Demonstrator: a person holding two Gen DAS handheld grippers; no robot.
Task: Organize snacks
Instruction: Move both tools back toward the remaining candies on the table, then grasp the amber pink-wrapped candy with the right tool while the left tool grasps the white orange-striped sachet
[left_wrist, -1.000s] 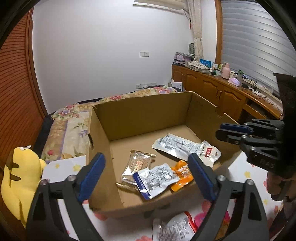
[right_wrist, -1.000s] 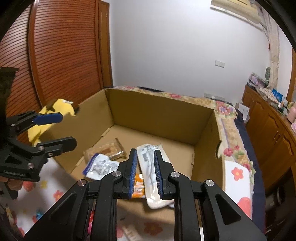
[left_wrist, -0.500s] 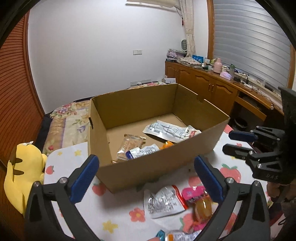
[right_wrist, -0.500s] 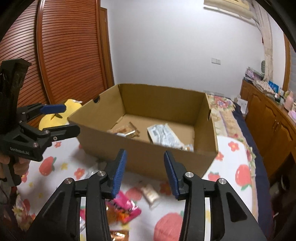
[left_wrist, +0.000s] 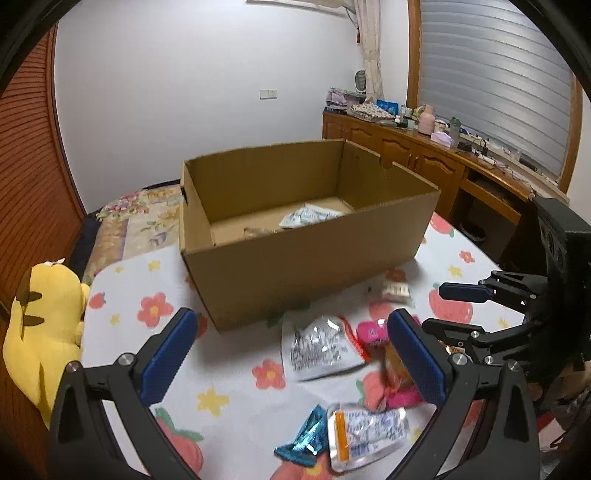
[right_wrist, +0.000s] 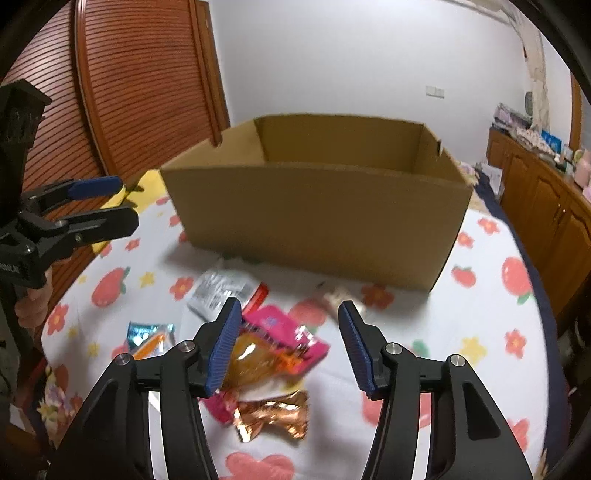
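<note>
An open cardboard box stands on the flowered tablecloth, with a few snack packets inside; it also shows in the right wrist view. Loose snacks lie in front of it: a silver packet, a pink packet, an orange packet, a teal wrapper and a white-orange packet. My left gripper is open and empty above the silver packet. My right gripper is open and empty above the pink and orange packets.
A yellow plush toy lies at the table's left edge. A gold wrapper and a small beige snack lie on the cloth. A bed and a wooden cabinet stand behind the box.
Both grippers have pulled back from over the box and come down toward the loose snacks in front of it. The right gripper has opened wide.
</note>
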